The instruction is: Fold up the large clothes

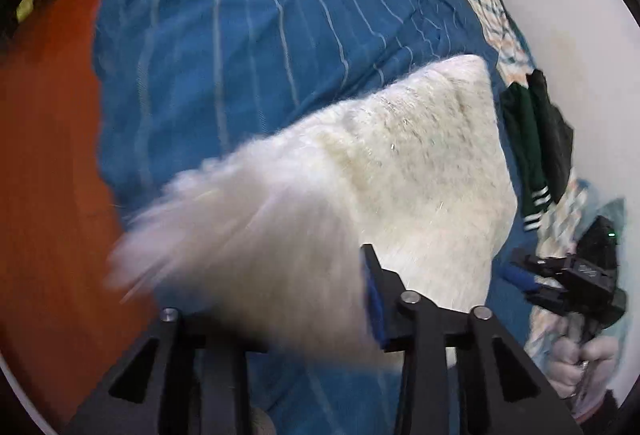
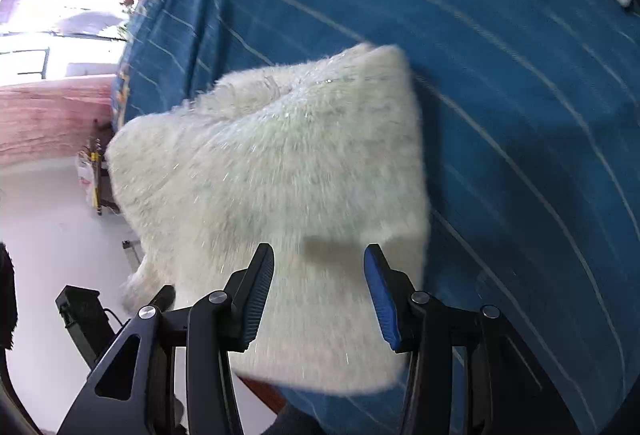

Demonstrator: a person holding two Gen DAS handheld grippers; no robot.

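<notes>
**White fluffy garment partly folded on a blue bedspread, both grippers at its near edge**

I am looking down through two wrist cameras at a bed covered with a blue spread (image 2: 520,95) crossed by thin pale stripes. On it lies the garment (image 2: 280,163), a thick, white, furry piece, already gathered into a compact, roughly four-sided bundle rather than spread out flat. It sits near the edge of the bed, with pale floor showing beyond it in the right view.

My right gripper (image 2: 319,289) points steeply down over the near part of the garment. Its jaws stand moderately apart, with the fur lying beneath and between them. I see no pad pressing on the cloth, so I take it as not holding anything.

My left gripper (image 1: 280,299) is harder to read. A blurred flap of the garment (image 1: 420,171) sweeps across it and hides one finger. Only the blue-padded finger shows. The fur lies in front of the jaws, but I cannot tell whether they pinch it or are loose.

In the left view a dark green garment (image 1: 532,151) with white cuff stripes lies further along the bed, well apart from the white one, and the other gripper appears at the right edge.

My judgement: folding is well under way. The bundle looks doubled over at least once. The loose flap on the left still needs laying down and squaring, and the green piece appears not yet folded.
</notes>
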